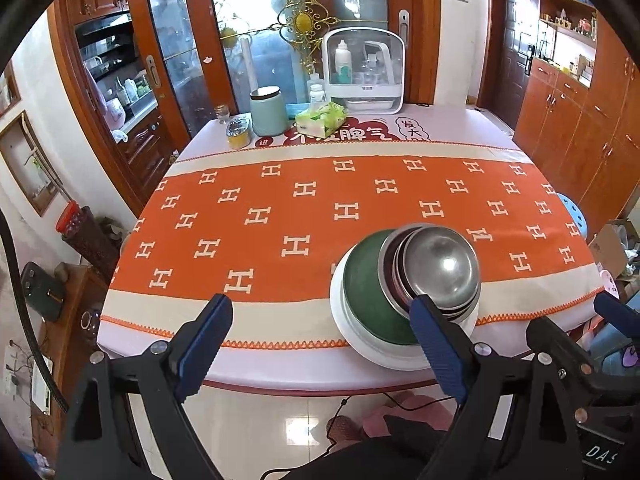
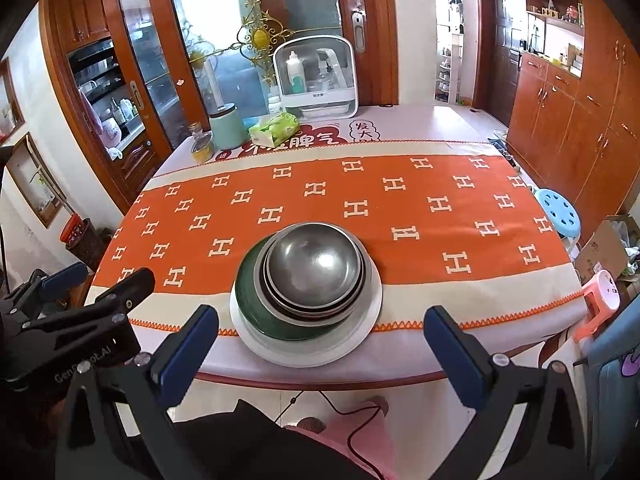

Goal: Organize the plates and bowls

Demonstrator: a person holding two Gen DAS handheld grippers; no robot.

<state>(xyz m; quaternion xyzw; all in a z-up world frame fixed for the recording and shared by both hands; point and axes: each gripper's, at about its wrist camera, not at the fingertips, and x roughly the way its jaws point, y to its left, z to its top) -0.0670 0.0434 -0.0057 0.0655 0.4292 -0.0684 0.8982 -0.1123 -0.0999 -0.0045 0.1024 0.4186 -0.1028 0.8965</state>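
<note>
One stack of dishes stands near the front edge of the table: a white plate (image 2: 312,354) at the bottom, a dark green plate (image 2: 250,304) on it, and nested steel bowls (image 2: 314,270) on top. In the left wrist view the steel bowls (image 1: 440,268) sit off-centre on the green plate (image 1: 364,292) and the white plate (image 1: 360,346). My left gripper (image 1: 320,304) is open and empty, to the left of the stack. My right gripper (image 2: 322,316) is open and empty, facing the stack from the near side without touching it.
The table wears an orange cloth (image 2: 400,208) with white H marks. At the far side stand a green canister (image 2: 228,128), a tissue pack (image 2: 274,128), a jar (image 2: 202,146) and a white cabinet (image 2: 316,78). A blue stool (image 2: 558,210) is at the right.
</note>
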